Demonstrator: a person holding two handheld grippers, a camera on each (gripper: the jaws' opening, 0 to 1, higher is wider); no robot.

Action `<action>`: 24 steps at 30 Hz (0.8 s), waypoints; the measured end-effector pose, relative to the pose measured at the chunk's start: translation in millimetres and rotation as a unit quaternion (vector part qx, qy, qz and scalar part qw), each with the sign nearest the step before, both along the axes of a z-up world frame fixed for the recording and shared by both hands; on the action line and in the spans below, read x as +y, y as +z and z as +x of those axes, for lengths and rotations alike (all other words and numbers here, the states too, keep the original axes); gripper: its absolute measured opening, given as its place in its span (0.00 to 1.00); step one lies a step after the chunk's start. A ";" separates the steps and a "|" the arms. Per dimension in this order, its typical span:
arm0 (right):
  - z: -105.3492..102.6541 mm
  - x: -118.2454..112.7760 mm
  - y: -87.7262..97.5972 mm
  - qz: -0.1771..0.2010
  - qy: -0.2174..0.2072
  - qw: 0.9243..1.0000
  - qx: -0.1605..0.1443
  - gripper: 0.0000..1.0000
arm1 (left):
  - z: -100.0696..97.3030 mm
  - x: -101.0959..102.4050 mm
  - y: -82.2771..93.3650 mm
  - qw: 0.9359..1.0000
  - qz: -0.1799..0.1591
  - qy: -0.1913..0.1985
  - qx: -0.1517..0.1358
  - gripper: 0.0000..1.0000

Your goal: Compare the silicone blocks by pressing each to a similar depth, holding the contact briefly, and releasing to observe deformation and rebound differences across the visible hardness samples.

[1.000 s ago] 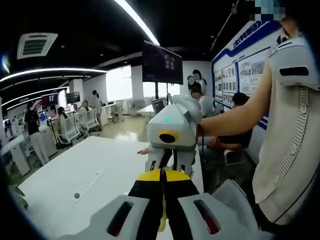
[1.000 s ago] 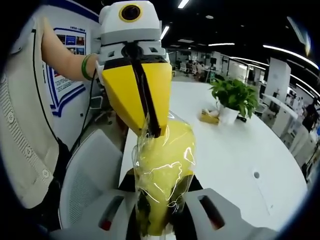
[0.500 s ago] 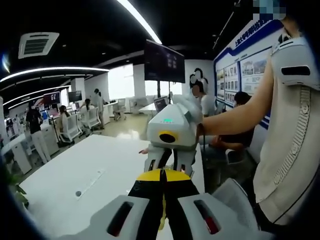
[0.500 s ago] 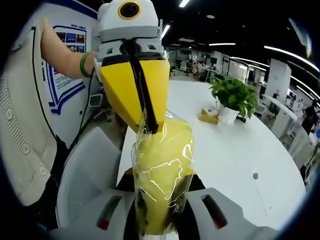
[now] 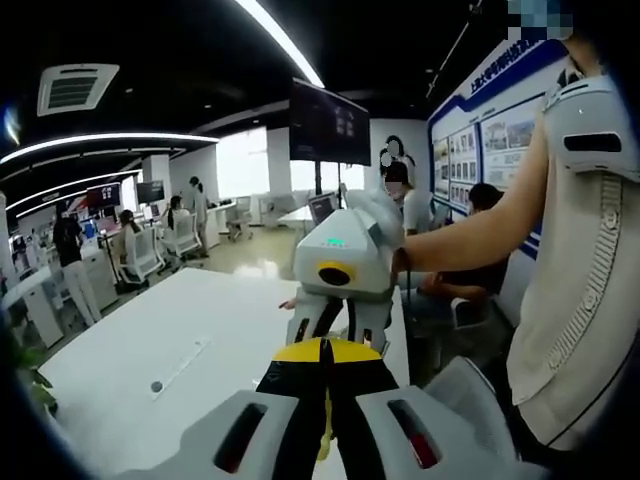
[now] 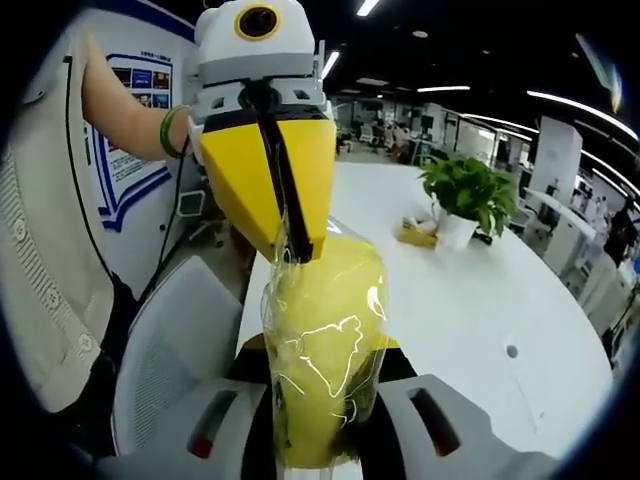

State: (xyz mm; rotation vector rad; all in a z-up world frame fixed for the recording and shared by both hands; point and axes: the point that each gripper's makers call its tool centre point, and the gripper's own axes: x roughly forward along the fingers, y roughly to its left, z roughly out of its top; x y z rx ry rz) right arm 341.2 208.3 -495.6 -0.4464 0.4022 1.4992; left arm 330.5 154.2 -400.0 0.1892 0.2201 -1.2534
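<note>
Right gripper (image 6: 318,425): clenched on a yellow silicone block wrapped in clear crinkled film (image 6: 325,350), held up in the air above the edge of the white table (image 6: 470,300), not resting on it.

Left gripper (image 5: 325,400): yellow-and-black jaws pressed together with no gap; their tips pinch the film at the block's top end. In the right gripper view the left gripper (image 6: 290,245) comes down from above and meets the block at its upper edge.

Key relation: block stands straight ahead of the right gripper, long axis running along that gripper's jaws, lower end seated between them, upper end toward the left gripper. The left is the free pressing tool, already at the block; the right is the holder.

Block look: rounded, soft yellow, glossy wrap with wrinkles and bright highlights; whether the silicone itself is dented I cannot tell.

Other samples: none made out on the table.

Surroundings: potted green plant (image 6: 468,195) well apart on the table; grey mesh chair back (image 6: 170,350) below the grippers.

Judgement: contact-and-hold step on this sample; release and rebound not yet done.
</note>
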 end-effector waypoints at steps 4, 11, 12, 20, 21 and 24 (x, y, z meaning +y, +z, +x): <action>-1.3 0.4 -0.6 0.000 0.002 1.000 0.004 0.17 | -0.3 1.2 -0.5 1.000 0.001 -0.001 0.000 0.00; -1.9 0.2 0.6 0.001 0.002 1.000 0.003 0.19 | 0.0 1.4 0.2 1.000 -0.002 -0.001 -0.001 0.00; -1.2 -0.3 0.1 -0.001 0.001 1.000 0.000 0.19 | 0.3 1.4 -0.2 1.000 -0.002 -0.001 -0.001 0.00; 0.5 -1.9 0.0 -0.004 -0.001 1.000 0.000 0.21 | -0.1 0.4 -1.0 1.000 -0.001 -0.001 -0.003 0.00; 0.9 -1.7 0.0 -0.004 -0.001 1.000 -0.001 0.21 | -0.3 0.0 -1.0 1.000 -0.001 -0.001 -0.003 0.00; 0.1 -1.5 -0.4 -0.003 -0.001 1.000 0.004 0.22 | -0.5 -0.5 -1.2 1.000 0.000 -0.001 -0.003 0.00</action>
